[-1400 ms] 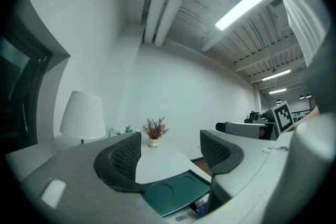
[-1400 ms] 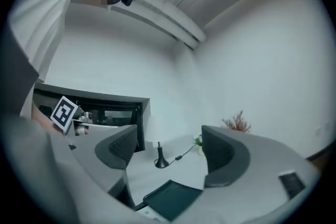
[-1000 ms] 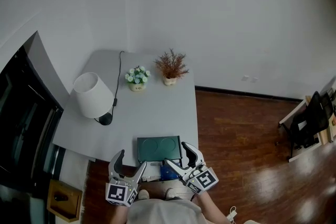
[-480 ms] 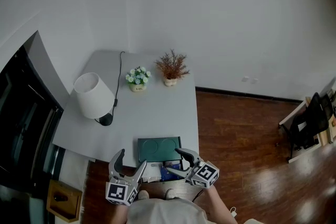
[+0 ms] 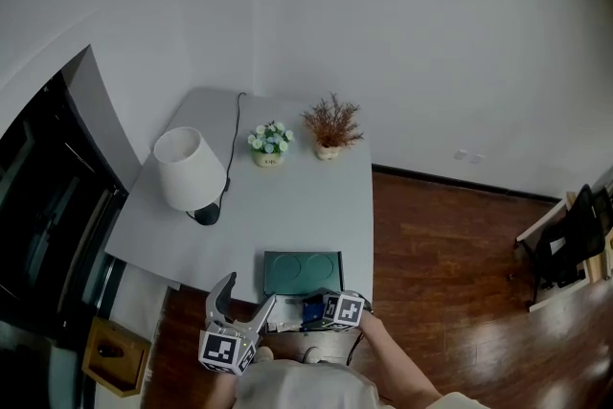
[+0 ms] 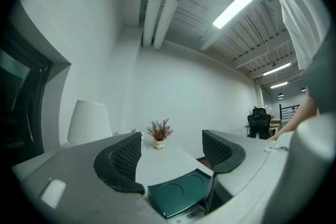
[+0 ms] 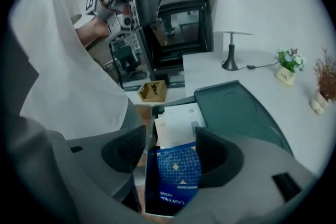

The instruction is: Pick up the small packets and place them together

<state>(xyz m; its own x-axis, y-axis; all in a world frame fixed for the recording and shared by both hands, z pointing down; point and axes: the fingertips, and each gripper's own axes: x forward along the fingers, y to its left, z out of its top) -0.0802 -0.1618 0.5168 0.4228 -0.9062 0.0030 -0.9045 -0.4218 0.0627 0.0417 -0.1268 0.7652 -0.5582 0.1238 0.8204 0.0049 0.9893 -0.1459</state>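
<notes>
A blue coffee packet (image 7: 176, 178) lies in a dark blue box just off the near edge of the grey table (image 5: 287, 206), with white packets (image 7: 178, 120) beside it. My right gripper (image 7: 170, 156) points steeply down over it. Its jaws have just been closing and stand either side of the blue packet, and I see no press on it. From the head view that right gripper (image 5: 321, 311) sits on the blue packets (image 5: 310, 308) below the green tray (image 5: 303, 271). My left gripper (image 5: 244, 300) hovers level to the left, open and empty (image 6: 170, 157).
A white lamp (image 5: 187, 170) with its cable, a small flower pot (image 5: 269, 144) and a dried plant (image 5: 330, 127) stand at the table's far side. A dark cabinet lines the left wall, with a wooden box (image 5: 113, 354) on the floor below. Wooden floor lies to the right.
My right gripper has dropped from beside the tray down onto the blue packets and tipped downward, its jaws narrower. The left gripper has stayed put.
</notes>
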